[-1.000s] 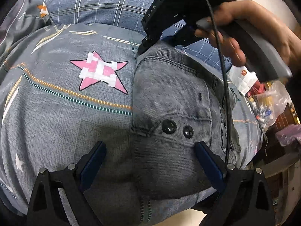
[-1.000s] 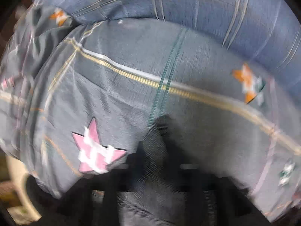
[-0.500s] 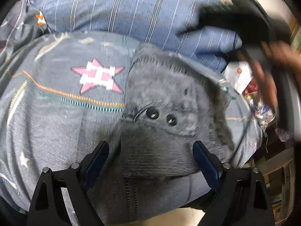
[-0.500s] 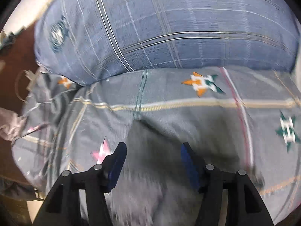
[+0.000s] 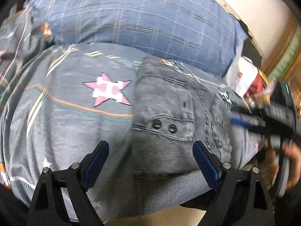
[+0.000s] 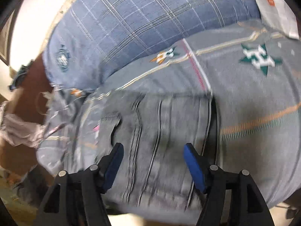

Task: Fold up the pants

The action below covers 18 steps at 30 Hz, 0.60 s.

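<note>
Left wrist view. The left gripper point(image 5: 150, 156) hovers with its jaws spread wide and empty over the folded pants point(image 5: 169, 116), which lie on the star-printed bedspread point(image 5: 65, 113) just in front of the blue plaid pillow point(image 5: 141, 22). Two dark buttons point(image 5: 164, 125) face up on the top layer. A second ago the right gripper point(image 5: 244, 121) was clamped on the far edge of the denim near the pillow; it has since let go and swung to the right border of the view, where it appears blurred, carried by the person's hand point(image 5: 289, 162). The far edge it held now rests flat on the stack.

Right wrist view. The right gripper point(image 6: 153, 162) looks down on the pants point(image 6: 160, 131) from the side; its jaws are opening, and the cloth seen between them lies below, not pinched. A white bag point(image 6: 276, 5) sits at the upper right beyond the bedspread point(image 6: 254, 94).

Reading. The release suggests one fold is complete and the bundle is compact; both grippers are free, so the next step is probably a final fold or a smoothing pass.
</note>
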Tool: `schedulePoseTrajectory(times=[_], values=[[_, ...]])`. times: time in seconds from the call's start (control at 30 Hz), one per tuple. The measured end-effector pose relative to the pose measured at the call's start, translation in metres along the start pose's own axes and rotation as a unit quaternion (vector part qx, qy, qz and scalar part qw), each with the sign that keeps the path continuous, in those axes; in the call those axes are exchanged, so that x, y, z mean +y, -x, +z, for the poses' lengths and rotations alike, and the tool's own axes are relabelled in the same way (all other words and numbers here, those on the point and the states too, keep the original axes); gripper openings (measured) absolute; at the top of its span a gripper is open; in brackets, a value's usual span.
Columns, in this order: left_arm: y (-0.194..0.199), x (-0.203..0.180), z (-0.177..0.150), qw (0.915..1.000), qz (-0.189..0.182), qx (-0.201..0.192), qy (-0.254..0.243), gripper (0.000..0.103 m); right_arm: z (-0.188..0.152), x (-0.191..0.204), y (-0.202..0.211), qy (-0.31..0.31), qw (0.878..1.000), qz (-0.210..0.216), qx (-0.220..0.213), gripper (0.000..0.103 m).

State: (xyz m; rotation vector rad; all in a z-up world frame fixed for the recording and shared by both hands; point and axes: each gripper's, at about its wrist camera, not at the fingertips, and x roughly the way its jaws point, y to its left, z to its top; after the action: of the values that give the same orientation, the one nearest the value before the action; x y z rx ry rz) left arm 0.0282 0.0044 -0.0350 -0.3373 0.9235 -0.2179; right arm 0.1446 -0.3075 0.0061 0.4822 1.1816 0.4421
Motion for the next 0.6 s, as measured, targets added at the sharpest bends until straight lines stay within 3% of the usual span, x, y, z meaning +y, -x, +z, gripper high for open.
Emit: schedulePoseTrajectory(times=[0.13,0.27,0.37,0.6], values=[[-0.003,0.021,0.008,0.999,0.001,0.021,0.038,0.09,-0.03,-0.033,0.001,-0.055,0.998,0.041,0.01,0.07],[-0.006,0.011,0.005,0.999,0.027,0.019,0.031,0.09,-0.048,-0.062,-0.007,-0.107,0.992,0.065,0.015,0.07],[-0.009,0.003,0.009,0.9981,0.06,0.017,0.007,0.091,-0.05,-0.068,-0.009,-0.108,0.992,0.056,0.017,0.07],[-0.017,-0.009,0.013,0.9965,0.077,0.022,-0.024,0.091,-0.041,-0.068,-0.015,-0.098,0.994,0.053,0.024,0.07]])
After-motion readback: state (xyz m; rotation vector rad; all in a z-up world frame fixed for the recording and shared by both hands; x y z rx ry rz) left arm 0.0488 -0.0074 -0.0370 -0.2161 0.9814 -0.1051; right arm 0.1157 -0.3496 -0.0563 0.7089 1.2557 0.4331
